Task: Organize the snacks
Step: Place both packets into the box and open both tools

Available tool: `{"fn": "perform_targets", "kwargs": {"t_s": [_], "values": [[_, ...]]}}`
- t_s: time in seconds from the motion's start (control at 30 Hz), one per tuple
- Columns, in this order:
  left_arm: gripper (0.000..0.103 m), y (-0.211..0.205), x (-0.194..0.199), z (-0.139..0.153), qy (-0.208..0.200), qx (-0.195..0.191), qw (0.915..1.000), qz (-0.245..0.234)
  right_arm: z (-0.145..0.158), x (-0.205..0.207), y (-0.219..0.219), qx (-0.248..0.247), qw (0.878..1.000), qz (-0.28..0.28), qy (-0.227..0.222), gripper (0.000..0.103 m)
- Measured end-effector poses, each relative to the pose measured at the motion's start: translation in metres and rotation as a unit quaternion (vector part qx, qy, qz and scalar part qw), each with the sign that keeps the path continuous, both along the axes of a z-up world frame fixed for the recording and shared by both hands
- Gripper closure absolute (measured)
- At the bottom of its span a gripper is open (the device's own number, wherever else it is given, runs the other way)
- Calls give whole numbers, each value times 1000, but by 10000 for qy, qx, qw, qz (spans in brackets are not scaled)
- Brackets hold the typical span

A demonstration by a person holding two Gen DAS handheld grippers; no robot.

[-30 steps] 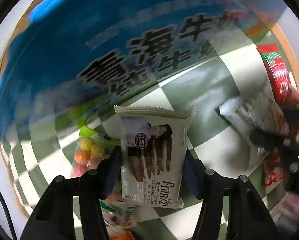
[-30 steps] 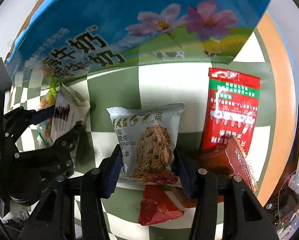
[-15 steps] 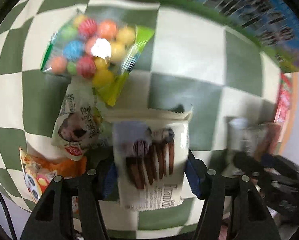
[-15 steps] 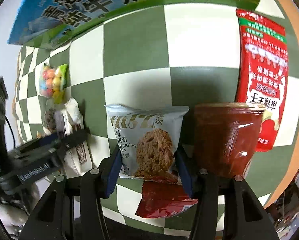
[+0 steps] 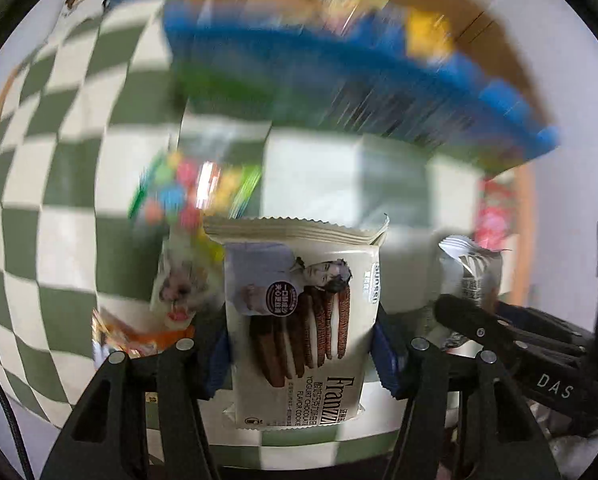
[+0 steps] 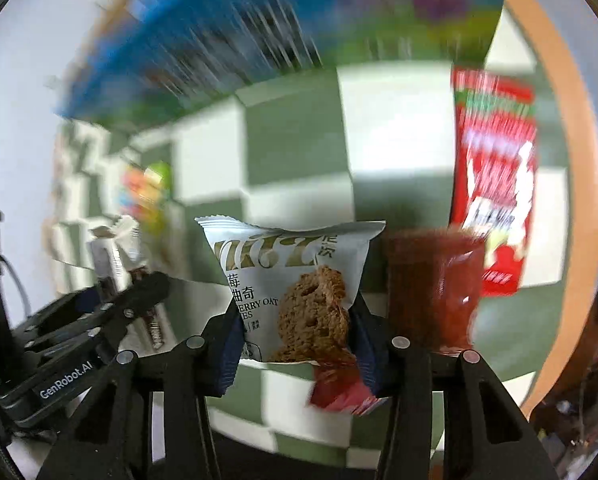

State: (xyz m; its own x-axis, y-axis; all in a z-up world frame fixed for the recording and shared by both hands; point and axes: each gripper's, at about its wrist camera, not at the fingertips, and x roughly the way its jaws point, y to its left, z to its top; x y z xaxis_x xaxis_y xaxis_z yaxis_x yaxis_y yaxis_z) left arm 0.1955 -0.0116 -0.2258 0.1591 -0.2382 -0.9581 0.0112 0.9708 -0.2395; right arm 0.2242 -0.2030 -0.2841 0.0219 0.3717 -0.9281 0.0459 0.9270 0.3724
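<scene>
My left gripper (image 5: 301,354) is shut on a beige Franzzi chocolate cookie packet (image 5: 299,320), held above the green-and-white checkered cloth (image 5: 55,184). My right gripper (image 6: 297,344) is shut on a white oat cookie packet (image 6: 295,280), also lifted. A blue open cardboard box (image 5: 339,80) stands beyond, blurred; it also shows in the right wrist view (image 6: 299,32). The right gripper and its packet show at the right of the left wrist view (image 5: 479,280). The left gripper shows at the left of the right wrist view (image 6: 99,308).
A bag of coloured candy balls (image 5: 191,192), a small white packet (image 5: 179,280) and an orange packet (image 5: 139,332) lie left. A tall red packet (image 6: 495,200), a dark red packet (image 6: 431,292) and a small red packet (image 6: 339,392) lie right. An orange table edge (image 6: 579,200) runs at the right.
Both views have tilted up from the cloth toward the blue box, with motion blur. Both packets stay gripped.
</scene>
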Motion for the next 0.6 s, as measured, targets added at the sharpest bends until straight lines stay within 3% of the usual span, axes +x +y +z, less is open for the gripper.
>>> {"fn": "perform_targets", "kwargs": {"t_s": [0.17,0.27,0.4,0.6], "values": [[47,2,60,81,-556,-363,9976,-190,89,48,-24,312,9958,-173,-849,53],[46,0,113,101,-848,-82,9959,-303,120,97,-42,59,9918,-226,-1255,53],[46,-2,194,101,-869,408,9948,-336,119,165,-69,-444,9896,-385,-1314,53],[46,3,274,59,-421,788,9957,-262,78,244,-81,-912,9905,-513,-886,53]]}}
